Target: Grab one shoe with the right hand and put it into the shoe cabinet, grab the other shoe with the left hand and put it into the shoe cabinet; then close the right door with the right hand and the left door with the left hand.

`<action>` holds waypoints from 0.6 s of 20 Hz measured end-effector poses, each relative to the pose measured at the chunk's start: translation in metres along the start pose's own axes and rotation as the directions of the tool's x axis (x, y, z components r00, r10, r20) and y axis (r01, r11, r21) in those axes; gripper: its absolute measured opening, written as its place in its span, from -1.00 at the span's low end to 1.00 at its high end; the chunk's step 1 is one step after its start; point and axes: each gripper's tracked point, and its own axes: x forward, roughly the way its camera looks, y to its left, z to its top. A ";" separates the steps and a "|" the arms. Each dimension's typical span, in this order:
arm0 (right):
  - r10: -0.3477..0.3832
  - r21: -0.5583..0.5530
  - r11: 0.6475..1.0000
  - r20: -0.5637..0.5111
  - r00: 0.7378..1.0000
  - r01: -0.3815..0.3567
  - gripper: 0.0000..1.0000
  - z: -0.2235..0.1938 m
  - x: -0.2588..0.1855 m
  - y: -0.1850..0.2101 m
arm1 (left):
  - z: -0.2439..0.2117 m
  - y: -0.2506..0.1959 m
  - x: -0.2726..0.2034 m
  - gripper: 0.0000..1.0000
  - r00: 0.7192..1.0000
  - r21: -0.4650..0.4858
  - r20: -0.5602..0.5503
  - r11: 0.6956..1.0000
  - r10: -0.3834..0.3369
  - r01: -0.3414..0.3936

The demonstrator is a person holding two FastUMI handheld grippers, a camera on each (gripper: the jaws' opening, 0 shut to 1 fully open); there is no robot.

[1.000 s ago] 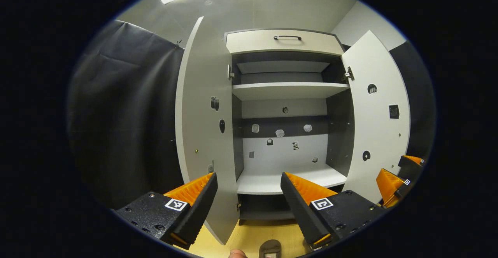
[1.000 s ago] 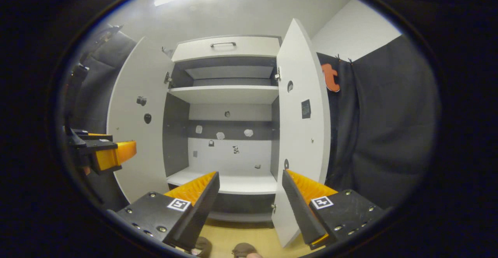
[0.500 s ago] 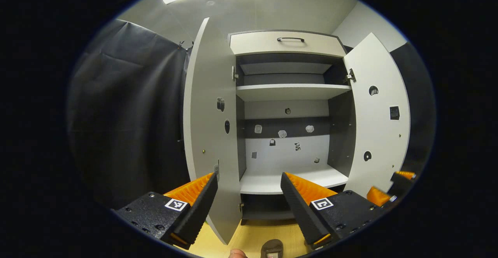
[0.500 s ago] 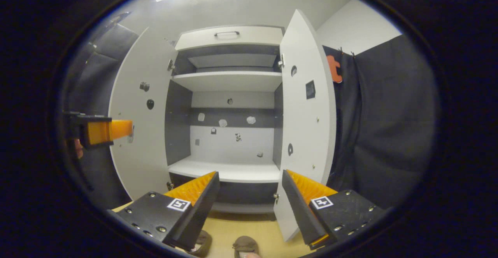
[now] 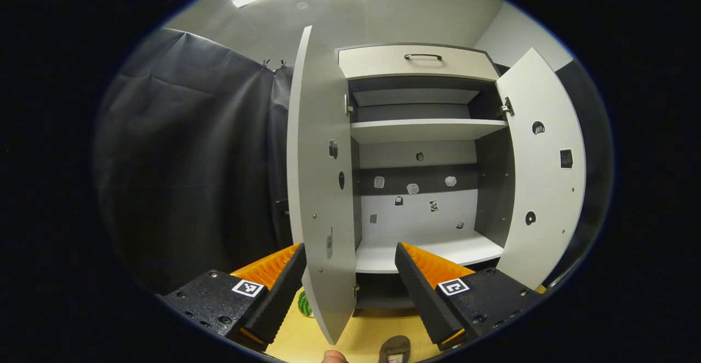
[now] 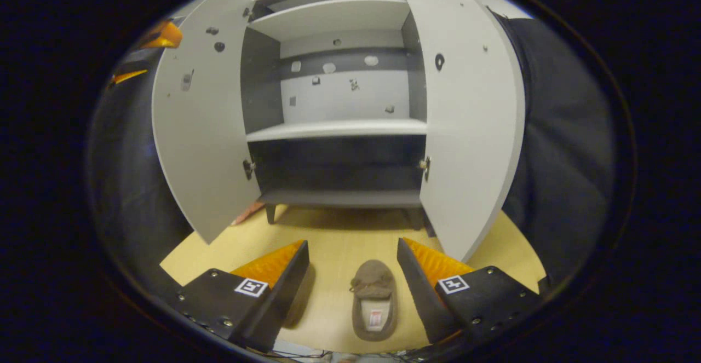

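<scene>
- The right gripper (image 6: 350, 275) has its jaws spread wide, holding nothing; a brown slipper (image 6: 374, 299) lies on the wooden floor (image 6: 339, 237) between its fingers, untouched (a second shoe's edge peeks beside the left finger).
- The left gripper (image 5: 350, 278) is wide open and empty, facing the shoe cabinet (image 5: 421, 188).
- Both cabinet doors stand open; the left door (image 5: 320, 188) edge sits between the left gripper's fingers.
- The cabinet's shelves are bare.
</scene>
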 end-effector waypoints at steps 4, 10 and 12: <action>0.024 0.037 0.999 -0.177 0.984 -0.018 0.90 -0.078 0.021 0.004 | -0.006 0.008 -0.001 0.99 1.000 0.017 -0.019 1.000 0.019 -0.019; 0.038 0.093 0.996 -0.314 0.949 -0.009 0.95 -0.131 0.055 0.005 | -0.013 0.020 -0.005 0.99 0.998 0.036 -0.042 0.998 0.046 -0.044; 0.031 0.106 0.994 -0.330 0.944 0.004 0.94 -0.136 0.072 0.005 | -0.016 0.025 -0.005 0.99 0.997 0.050 -0.048 0.997 0.059 -0.057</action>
